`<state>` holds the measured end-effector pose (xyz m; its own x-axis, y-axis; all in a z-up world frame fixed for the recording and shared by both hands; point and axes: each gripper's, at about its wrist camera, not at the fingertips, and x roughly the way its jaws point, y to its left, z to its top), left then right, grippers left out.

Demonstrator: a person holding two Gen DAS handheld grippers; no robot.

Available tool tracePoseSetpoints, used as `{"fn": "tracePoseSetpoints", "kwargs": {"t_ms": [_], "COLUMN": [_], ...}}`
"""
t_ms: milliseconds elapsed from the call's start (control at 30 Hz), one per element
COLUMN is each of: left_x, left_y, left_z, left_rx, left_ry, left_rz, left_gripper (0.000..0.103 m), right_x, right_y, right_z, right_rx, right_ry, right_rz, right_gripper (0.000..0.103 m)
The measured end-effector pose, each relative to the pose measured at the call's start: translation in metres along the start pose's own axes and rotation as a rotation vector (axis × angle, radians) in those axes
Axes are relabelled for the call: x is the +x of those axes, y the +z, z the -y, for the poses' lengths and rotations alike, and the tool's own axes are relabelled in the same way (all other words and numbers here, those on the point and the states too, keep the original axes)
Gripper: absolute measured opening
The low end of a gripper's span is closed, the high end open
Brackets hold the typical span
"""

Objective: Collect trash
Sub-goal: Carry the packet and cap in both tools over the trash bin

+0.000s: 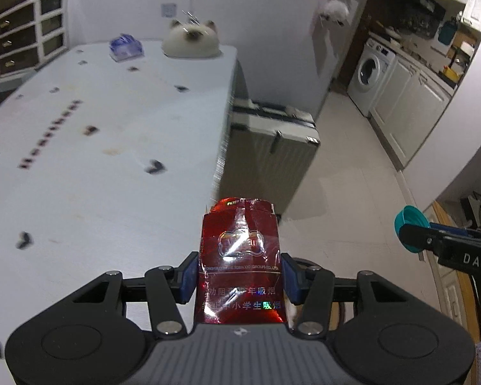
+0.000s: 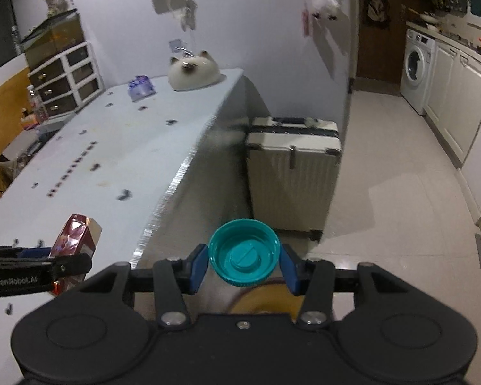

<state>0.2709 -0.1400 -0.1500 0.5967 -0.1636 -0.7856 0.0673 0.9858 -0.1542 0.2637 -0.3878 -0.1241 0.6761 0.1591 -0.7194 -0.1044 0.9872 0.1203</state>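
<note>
My left gripper (image 1: 240, 277) is shut on a red cigarette pack (image 1: 240, 256) wrapped in shiny film, upright between the blue pads over the table's right edge. The right wrist view shows that pack (image 2: 75, 235) at the lower left, in the left gripper (image 2: 70, 264). My right gripper (image 2: 244, 264) is shut on a teal bottle cap (image 2: 244, 253), its hollow side facing the camera, held above the floor beside the table. The left wrist view shows the cap (image 1: 409, 224) at the far right, in the right gripper (image 1: 413, 239).
A long white table (image 1: 96, 147) carries small dark scraps, a blue wrapper (image 1: 125, 47) and a cat-shaped white object (image 1: 190, 40) at its far end. A beige suitcase (image 2: 293, 173) stands on the tiled floor beside the table. A washing machine (image 2: 415, 64) and cabinets line the right. Something round and yellow-brown (image 2: 266, 298) lies below the right gripper.
</note>
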Motion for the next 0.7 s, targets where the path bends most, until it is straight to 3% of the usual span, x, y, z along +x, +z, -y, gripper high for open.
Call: {"fn": "tracePoseSetpoints", "kwargs": {"t_ms": [367,700], "left_x": [0.105,0.234], "left_y": [-0.009,-0.049], "left_z": [0.067,0.09], "left_rx": [0.044,0.028], "left_ry": [-0.073,-0.106], "left_rz": [-0.181,-0.386], "left_gripper": [0.053,0.053], "right_x": [0.057,0.137], "right_y": [-0.032,-0.076], "right_z": [0.098,0.145], "right_rx": [0.137,0.236], "right_ry": [-0.044,-0.015], "right_rz": [-0.12,-0.24], "right_gripper": [0.049,0.049]}}
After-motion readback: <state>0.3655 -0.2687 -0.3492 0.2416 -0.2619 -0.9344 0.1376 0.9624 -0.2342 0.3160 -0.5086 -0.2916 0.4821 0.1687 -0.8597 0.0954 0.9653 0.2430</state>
